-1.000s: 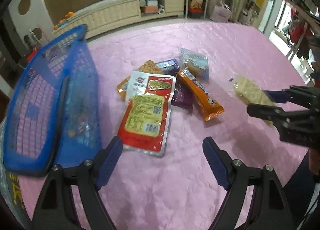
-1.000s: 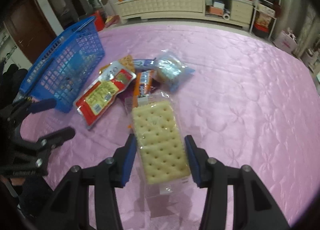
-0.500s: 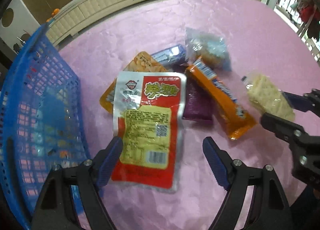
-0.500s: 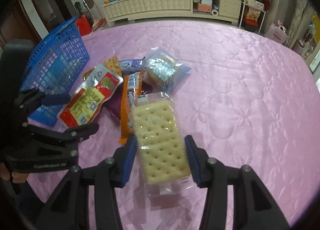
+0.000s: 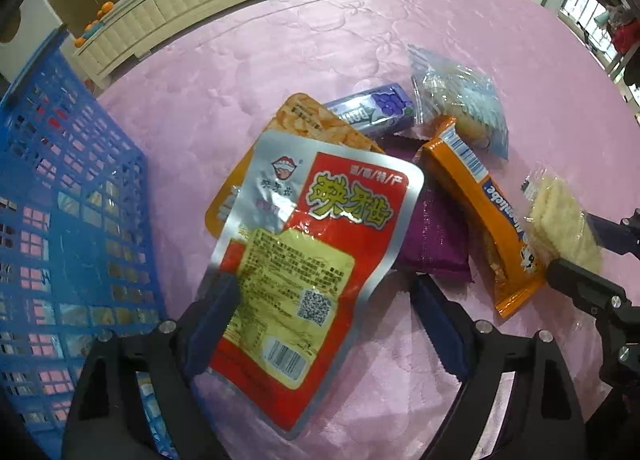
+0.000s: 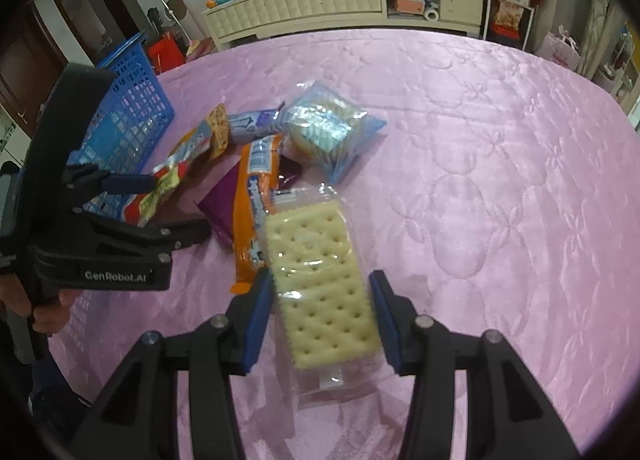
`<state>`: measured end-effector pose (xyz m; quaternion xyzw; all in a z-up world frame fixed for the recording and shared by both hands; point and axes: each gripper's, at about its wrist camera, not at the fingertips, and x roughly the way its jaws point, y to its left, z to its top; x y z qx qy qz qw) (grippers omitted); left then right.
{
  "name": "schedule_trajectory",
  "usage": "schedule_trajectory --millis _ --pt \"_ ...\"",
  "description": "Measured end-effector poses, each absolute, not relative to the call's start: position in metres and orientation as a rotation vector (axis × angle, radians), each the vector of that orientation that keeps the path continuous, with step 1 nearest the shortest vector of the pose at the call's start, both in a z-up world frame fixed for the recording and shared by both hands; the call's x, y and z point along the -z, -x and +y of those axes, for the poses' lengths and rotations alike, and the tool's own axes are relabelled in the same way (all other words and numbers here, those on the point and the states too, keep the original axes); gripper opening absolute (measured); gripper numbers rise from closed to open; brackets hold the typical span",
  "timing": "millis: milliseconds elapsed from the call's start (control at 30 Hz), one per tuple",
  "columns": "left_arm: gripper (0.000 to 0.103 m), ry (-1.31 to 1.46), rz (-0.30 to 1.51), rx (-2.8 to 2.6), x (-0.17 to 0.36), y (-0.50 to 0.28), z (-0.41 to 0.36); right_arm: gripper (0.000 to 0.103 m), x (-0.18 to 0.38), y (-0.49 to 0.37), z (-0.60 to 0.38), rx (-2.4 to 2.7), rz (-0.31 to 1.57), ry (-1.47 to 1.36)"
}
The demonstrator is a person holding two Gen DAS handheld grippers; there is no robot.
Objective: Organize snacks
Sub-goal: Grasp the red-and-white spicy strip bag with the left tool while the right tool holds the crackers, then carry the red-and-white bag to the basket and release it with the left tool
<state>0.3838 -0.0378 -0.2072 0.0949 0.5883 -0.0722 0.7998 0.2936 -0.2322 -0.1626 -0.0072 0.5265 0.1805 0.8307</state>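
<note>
Right wrist view: my right gripper (image 6: 322, 314) has its jaws pressed on the cracker pack (image 6: 320, 280); squeezing harder could snap the crackers, or the slick wrapper could slip. My left gripper (image 5: 324, 324) is spread wide over the red pouch (image 5: 308, 260), not yet gripping. At ten o'clock stands the blue basket (image 5: 60, 220); the orange bar (image 5: 480, 212) lies just beside the pouch.

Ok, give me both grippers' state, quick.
Left gripper: open, jaws either side of the red pouch, not gripping.
Right gripper: shut on the cracker pack.
</note>
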Motion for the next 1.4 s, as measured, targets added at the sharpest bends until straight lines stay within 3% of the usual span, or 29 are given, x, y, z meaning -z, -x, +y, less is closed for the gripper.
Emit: schedule_trajectory --millis 100,333,400,500,1000,1400 --pt "0.061 -0.158 1.259 0.152 0.204 -0.376 -0.034 0.053 0.161 -0.293 -0.233 -0.392 1.115 0.009" --pt "0.042 -0.165 1.227 0.123 0.197 -0.355 -0.042 0.053 0.161 -0.288 -0.229 -0.4 1.118 -0.006" --pt "0.03 -0.174 1.207 0.125 0.192 -0.347 -0.046 0.053 0.161 -0.284 -0.229 -0.405 1.121 -0.013" --pt "0.021 -0.2 1.191 0.133 0.185 -0.339 -0.057 0.053 0.159 -0.283 -0.229 -0.404 1.117 -0.009" --pt "0.006 -0.085 1.123 0.164 0.154 -0.287 -0.063 0.053 0.134 -0.257 -0.226 -0.395 1.094 -0.001" --pt "0.006 -0.004 0.973 0.196 0.097 -0.251 -0.036 0.053 0.088 -0.236 -0.206 -0.383 1.029 0.07"
